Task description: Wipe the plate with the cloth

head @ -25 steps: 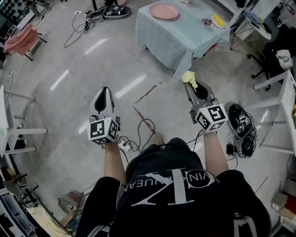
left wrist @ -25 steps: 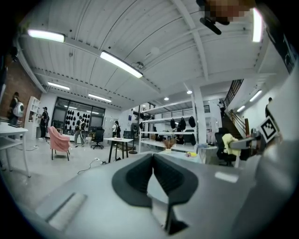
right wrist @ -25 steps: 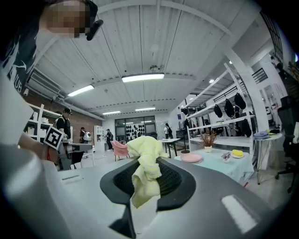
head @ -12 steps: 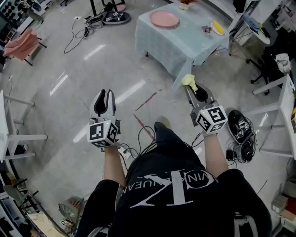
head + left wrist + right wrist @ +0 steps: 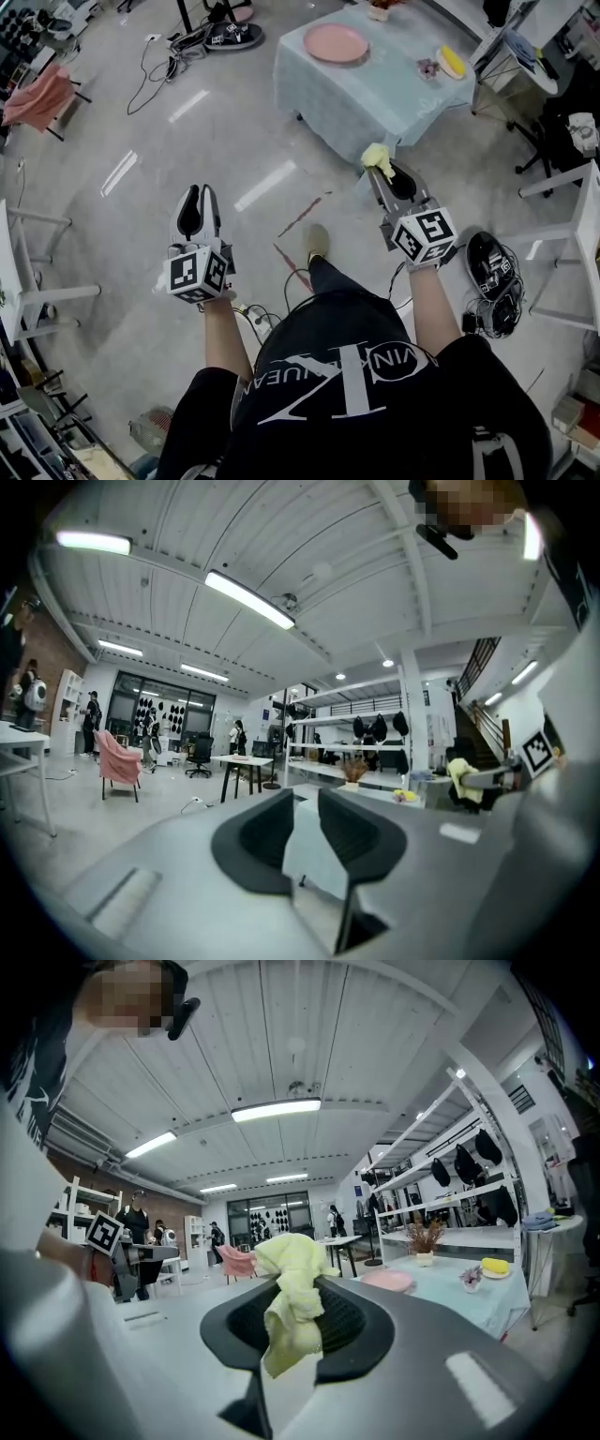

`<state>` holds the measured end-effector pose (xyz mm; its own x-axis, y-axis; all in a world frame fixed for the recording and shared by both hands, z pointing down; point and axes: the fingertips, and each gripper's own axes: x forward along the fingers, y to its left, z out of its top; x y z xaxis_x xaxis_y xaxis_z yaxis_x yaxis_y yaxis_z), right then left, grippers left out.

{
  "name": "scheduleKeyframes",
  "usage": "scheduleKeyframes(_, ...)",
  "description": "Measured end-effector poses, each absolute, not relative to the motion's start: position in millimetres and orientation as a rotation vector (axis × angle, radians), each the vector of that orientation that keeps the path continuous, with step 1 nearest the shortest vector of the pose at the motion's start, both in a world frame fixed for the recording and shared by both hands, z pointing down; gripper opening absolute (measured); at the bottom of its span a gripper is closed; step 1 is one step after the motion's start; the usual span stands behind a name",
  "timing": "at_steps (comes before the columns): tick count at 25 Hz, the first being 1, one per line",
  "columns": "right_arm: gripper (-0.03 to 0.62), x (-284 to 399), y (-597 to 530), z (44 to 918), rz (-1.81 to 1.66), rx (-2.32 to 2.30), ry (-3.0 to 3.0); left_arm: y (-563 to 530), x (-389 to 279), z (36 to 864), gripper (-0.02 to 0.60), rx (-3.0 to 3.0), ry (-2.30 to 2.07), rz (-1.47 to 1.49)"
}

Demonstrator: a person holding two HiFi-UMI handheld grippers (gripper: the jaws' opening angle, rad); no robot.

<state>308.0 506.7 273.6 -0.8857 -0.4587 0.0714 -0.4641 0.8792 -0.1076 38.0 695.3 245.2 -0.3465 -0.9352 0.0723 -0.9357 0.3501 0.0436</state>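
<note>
You worked under bright, even ceiling strip lights (image 5: 248,599); they left glare streaks on the floor (image 5: 265,185). Both gripper views bent strongly at their dark edges.

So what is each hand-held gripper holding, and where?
The right hand-held gripper pinches the yellow cloth near its middle; the left hand-held gripper holds nothing, jaws apart.

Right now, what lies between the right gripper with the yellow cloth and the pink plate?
In the head view, only the bare, pale blue table cover lies between the right gripper, shut on the cloth, and the plate.
</note>
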Motion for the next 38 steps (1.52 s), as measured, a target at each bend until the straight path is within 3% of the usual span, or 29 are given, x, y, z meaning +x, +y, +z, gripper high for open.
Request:
scheduleKeyframes(24,0.089,209.8,283.2,287.9,0.255,0.894,-2.915,455.5,-69.0,252.6,0.000,1.839,-2.381,0.026)
scheduleKeyframes(38,0.089,202.9,222.6,298.3,0.300,1.009,-2.887,372.0,-87.9,258.0,0.000,1.929,-2.308,0.037)
